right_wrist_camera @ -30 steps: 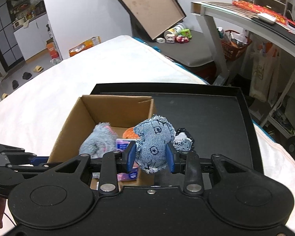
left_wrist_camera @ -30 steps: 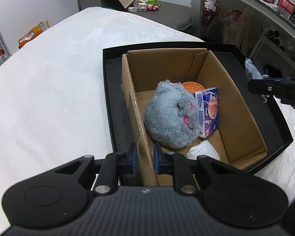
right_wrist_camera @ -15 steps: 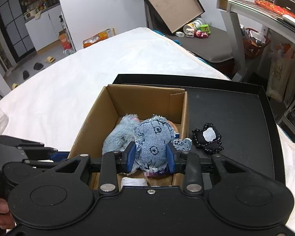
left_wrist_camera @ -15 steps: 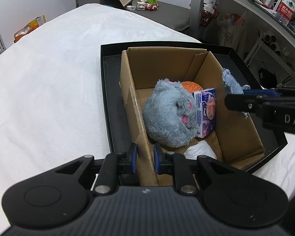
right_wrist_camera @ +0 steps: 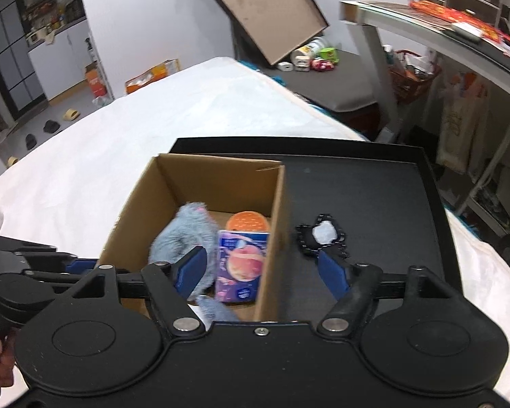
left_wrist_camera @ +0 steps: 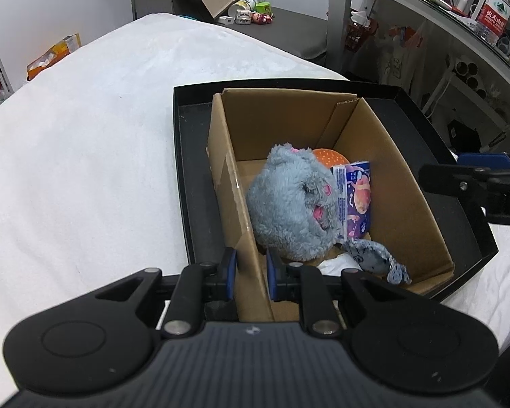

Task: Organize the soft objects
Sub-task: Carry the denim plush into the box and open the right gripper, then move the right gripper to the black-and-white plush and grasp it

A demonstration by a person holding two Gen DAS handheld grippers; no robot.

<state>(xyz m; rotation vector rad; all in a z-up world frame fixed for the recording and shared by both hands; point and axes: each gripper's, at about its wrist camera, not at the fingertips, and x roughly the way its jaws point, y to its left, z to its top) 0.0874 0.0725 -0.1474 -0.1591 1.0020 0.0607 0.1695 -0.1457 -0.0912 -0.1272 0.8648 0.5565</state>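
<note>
Change: denim toy [left_wrist_camera: 374,255], clamped in the right gripper [right_wrist_camera: 261,272] a second ago, now lies in the cardboard box's [left_wrist_camera: 401,190] near end; jaws opening, nothing between them.
Left gripper [left_wrist_camera: 250,273]: pinched narrow on the box's near wall.
Box contents: grey plush [left_wrist_camera: 292,207], tissue pack [left_wrist_camera: 355,200], orange disc [right_wrist_camera: 248,221] farthest.
Tray [right_wrist_camera: 374,193]: black-and-white plush [right_wrist_camera: 323,234] just outside the box.
</note>
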